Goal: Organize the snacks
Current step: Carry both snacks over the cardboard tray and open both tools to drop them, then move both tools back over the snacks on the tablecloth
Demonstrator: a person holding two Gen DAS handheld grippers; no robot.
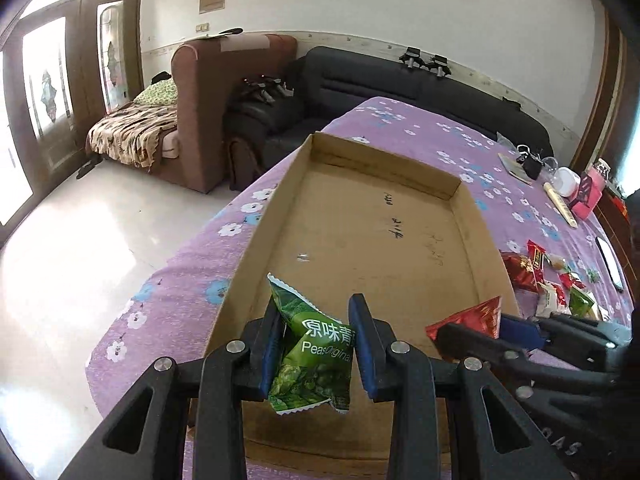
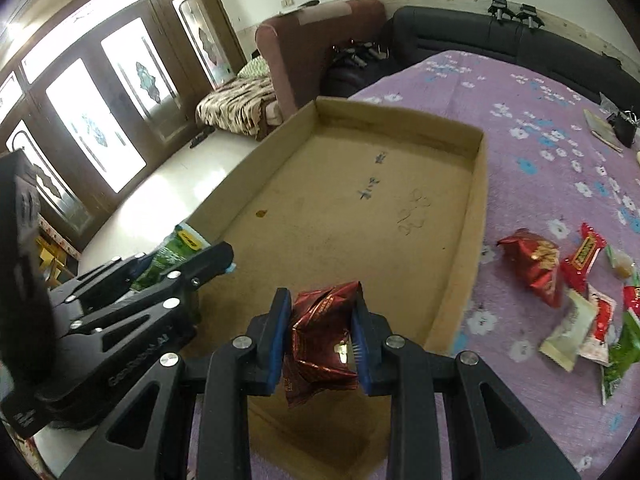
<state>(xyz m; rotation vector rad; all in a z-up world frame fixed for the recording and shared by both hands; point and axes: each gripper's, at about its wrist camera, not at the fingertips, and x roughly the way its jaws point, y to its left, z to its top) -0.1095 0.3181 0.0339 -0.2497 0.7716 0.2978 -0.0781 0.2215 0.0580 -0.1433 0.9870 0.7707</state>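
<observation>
My left gripper (image 1: pixel 316 320) is shut on a green pea snack packet (image 1: pixel 314 352) and holds it above the near end of a shallow cardboard tray (image 1: pixel 476 216). My right gripper (image 2: pixel 322 310) is shut on a dark red snack packet (image 2: pixel 322 344), also above the tray's (image 2: pixel 478 184) near end. Each gripper shows in the other's view: the right gripper (image 1: pixel 476 330) with its red packet (image 1: pixel 476 316), the left gripper (image 2: pixel 200 262) with its green packet (image 2: pixel 170 258). The tray's floor is bare. Several loose snack packets (image 2: pixel 576 296) lie on the purple cloth right of the tray.
The table has a purple flowered cloth (image 2: pixel 540 120). Small items, a pink box (image 1: pixel 588 192) and a white cup (image 1: pixel 566 180) sit at its far right. A black sofa (image 1: pixel 360 80), a brown armchair (image 1: pixel 208 92) and a white tiled floor (image 1: pixel 92 240) lie beyond the left edge.
</observation>
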